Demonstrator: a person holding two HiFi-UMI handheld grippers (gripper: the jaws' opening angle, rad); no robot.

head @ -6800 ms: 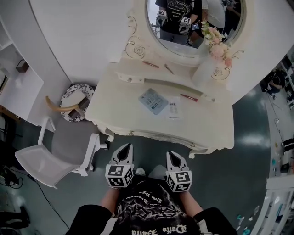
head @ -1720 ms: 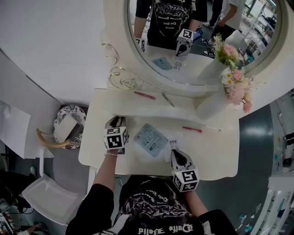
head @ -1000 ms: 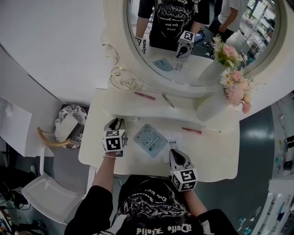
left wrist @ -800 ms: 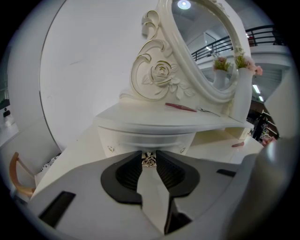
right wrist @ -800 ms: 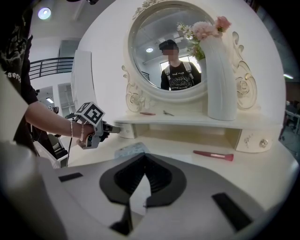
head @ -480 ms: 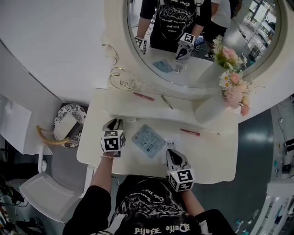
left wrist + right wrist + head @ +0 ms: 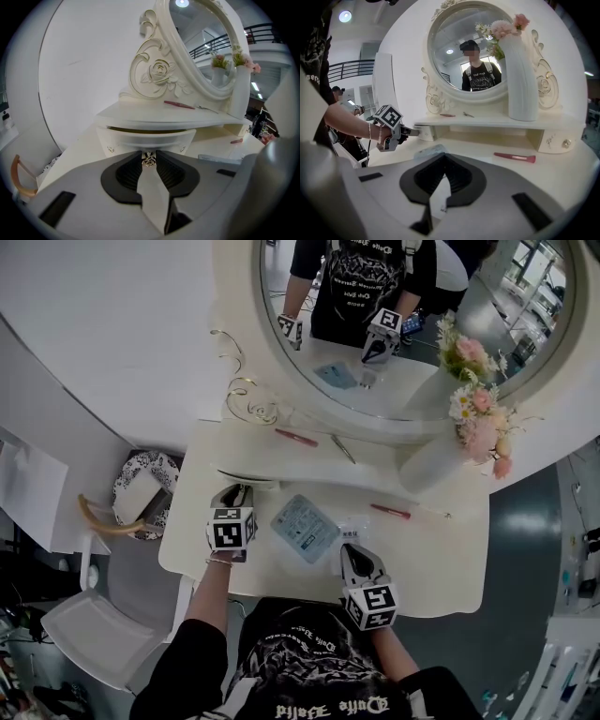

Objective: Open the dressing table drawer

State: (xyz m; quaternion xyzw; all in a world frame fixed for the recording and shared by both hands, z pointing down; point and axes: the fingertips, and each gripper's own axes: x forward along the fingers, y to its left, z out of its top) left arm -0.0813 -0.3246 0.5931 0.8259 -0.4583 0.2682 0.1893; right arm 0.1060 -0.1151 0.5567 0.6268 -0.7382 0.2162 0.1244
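Under the left end of the raised shelf [image 7: 173,119] of the bench [image 7: 562,173] sits the drawer [image 7: 140,139], a small one with a curved white front. The left claw [image 7: 149,162] is pinching the little metal knob [image 7: 149,159] in the middle of this front. Its two pads are closed on the knob from both sides, and the knob keeps them slightly apart. The claw comes to the drawer from the front and slopes down, so in my judgement a straight pull toward the person can slide the drawer out without bending the knob. A dark slit shows between the top of the drawer and the shelf, so the drawer is perhaps already a little out, but I cannot be sure of this.

To the right of the drawer and nearer to the person, the right claw [image 7: 444,161] hangs low over the bench with its tips pressed together and nothing between them. It is above a paper sheet [image 7: 354,529], just beside the blue-grey packet [image 7: 305,528]. I think it waits there only to stay out of the drawer's path, because one claw is enough for this pull.
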